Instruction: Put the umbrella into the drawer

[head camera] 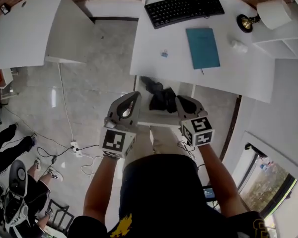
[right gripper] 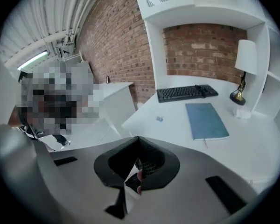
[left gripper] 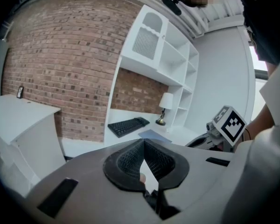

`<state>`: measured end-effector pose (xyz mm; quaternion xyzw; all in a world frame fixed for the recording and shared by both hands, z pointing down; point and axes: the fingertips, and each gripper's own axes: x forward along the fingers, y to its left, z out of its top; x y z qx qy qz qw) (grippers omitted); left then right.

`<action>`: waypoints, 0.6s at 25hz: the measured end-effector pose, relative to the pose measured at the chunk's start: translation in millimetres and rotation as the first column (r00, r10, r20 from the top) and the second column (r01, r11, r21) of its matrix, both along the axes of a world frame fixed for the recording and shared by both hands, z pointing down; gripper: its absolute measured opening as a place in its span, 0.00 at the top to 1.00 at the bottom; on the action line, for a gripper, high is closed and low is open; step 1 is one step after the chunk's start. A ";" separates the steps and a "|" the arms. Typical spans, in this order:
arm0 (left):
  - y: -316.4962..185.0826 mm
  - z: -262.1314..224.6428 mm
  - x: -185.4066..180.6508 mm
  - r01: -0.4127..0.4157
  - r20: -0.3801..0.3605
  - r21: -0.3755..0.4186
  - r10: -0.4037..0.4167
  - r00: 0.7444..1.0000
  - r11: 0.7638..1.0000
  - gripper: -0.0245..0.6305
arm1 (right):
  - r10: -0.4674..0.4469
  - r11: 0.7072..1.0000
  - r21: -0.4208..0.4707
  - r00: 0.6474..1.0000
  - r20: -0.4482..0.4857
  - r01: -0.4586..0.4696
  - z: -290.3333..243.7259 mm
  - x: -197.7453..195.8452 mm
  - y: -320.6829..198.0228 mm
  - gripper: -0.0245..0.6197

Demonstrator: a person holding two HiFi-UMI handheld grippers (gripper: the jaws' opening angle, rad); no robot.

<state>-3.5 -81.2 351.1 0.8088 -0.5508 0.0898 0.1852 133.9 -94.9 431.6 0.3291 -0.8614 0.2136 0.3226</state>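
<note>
Umbrella (head camera: 161,97) lay inside the open drawer (head camera: 159,120), nearer my right gripper (head camera: 182,101) than my left gripper (head camera: 134,98); both closed, holding nothing

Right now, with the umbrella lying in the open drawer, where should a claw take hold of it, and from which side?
The umbrella lies as a loose black bundle in the drawer. Its walls shut off the sides, so probably come from straight above and close across the bunched middle, its thickest part.
</note>
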 end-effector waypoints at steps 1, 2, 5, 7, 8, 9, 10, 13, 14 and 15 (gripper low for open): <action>-1.8 -14.4 7.8 -0.026 0.006 0.022 0.026 1.000 0.999 0.94 | 0.005 0.999 0.038 1.000 0.008 -0.005 -17.1 2.7 -5.7 0.96; -3.6 -28.7 16.4 -0.047 0.010 0.043 0.046 0.999 0.998 0.94 | 0.010 0.997 0.078 1.000 0.013 -0.011 -33.9 7.1 -11.2 0.96; -11.1 -66.7 37.4 -0.060 -0.015 0.089 0.062 0.998 0.994 0.94 | 0.023 0.983 0.181 0.999 0.036 -0.030 -79.7 18.1 -25.3 0.96; -16.2 -88.4 51.4 -0.082 -0.027 0.132 0.086 0.996 0.988 0.94 | 0.021 0.970 0.241 0.998 0.057 -0.034 -109.0 20.5 -32.9 0.96; -16.5 -98.1 60.5 -0.107 -0.025 0.155 0.112 0.993 0.982 0.94 | 0.022 0.963 0.267 0.998 0.062 -0.038 -123.0 22.7 -33.9 0.96; -14.9 -106.9 69.7 -0.136 -0.020 0.171 0.142 0.990 0.976 0.94 | 0.025 0.956 0.291 0.998 0.066 -0.043 -136.9 25.1 -33.4 0.96; -13.1 -115.1 77.3 -0.164 -0.015 0.179 0.169 0.986 0.970 0.94 | 0.029 0.948 0.315 0.997 0.073 -0.050 -151.4 26.5 -33.1 0.96; -13.7 -140.4 90.5 -0.210 -0.008 0.219 0.217 0.976 0.953 0.94 | 0.040 0.919 0.386 0.993 0.115 -0.082 -192.0 26.8 -37.1 0.96; -12.6 -146.6 94.2 -0.220 -0.007 0.230 0.228 0.974 0.948 0.94 | 0.046 0.912 0.399 0.991 0.125 -0.093 -200.8 28.6 -35.9 0.96; -11.1 -151.1 97.4 -0.228 -0.006 0.236 0.236 0.972 0.945 0.94 | 0.052 0.907 0.408 0.990 0.133 -0.102 -207.7 30.8 -34.1 0.96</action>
